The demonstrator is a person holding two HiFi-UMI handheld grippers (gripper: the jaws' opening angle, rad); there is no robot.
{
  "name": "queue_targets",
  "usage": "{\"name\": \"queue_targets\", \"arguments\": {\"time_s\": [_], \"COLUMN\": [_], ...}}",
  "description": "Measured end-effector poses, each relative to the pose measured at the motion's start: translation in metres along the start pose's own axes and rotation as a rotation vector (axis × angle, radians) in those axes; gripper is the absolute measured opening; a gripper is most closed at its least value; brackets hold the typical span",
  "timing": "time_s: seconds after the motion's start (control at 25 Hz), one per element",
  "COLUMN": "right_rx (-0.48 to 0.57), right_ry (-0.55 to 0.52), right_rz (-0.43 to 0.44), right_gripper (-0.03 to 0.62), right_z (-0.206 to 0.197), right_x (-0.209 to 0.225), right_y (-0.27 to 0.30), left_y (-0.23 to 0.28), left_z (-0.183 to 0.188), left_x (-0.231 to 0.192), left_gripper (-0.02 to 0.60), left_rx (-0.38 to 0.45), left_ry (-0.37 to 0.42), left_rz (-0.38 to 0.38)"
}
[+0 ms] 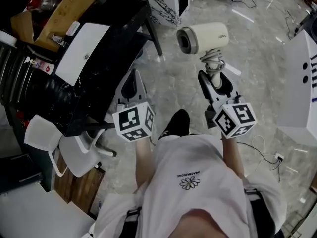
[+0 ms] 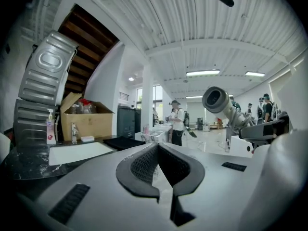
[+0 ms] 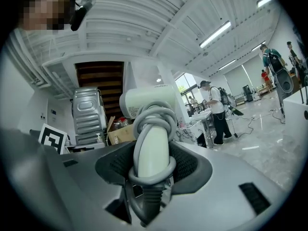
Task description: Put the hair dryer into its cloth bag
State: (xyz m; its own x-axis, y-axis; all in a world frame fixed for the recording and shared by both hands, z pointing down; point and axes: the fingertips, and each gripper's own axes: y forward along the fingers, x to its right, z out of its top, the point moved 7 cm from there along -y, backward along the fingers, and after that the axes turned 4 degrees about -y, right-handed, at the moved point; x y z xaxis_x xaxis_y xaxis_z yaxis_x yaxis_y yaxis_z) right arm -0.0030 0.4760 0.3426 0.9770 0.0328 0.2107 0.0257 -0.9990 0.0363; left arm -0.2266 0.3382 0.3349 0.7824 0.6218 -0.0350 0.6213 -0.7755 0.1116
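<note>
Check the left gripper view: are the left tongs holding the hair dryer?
No, the left tongs are shut on nothing; the right tongs grip the hair dryer.

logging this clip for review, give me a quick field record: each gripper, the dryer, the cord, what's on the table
right gripper: fingers shut on the hair dryer's handle
left gripper: fingers together, nothing between them
hair dryer: held in the air above the floor, not in any bag
cord: wound round the handle
black table: on the left of the head view, holds a white flat item and a cardboard box
cloth bag: cannot be identified for certain
</note>
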Motion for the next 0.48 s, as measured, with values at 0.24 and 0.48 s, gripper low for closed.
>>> {"name": "queue_targets", "arguments": {"time_s": [0.24,0.48], "right_rx": [0.031,0.061], "right_ry": [-0.018,-0.015], "right_rz": [0.049,0.069], "right_gripper": [0.206,0.206], "right_z": [0.009,0.021], "right_x": [0.009,0.032], "right_y": [0.042,0.099], "left_y": [0.047,0.122], "left_z": [0.01,0.026], "left_x": [-0.007,-0.015], "left_gripper": [0.017,0.017], "left_rx": [0.06,0.088], "left_ry": [-0.005,0.03], "left_rz": [-0.008,-0.031]}}
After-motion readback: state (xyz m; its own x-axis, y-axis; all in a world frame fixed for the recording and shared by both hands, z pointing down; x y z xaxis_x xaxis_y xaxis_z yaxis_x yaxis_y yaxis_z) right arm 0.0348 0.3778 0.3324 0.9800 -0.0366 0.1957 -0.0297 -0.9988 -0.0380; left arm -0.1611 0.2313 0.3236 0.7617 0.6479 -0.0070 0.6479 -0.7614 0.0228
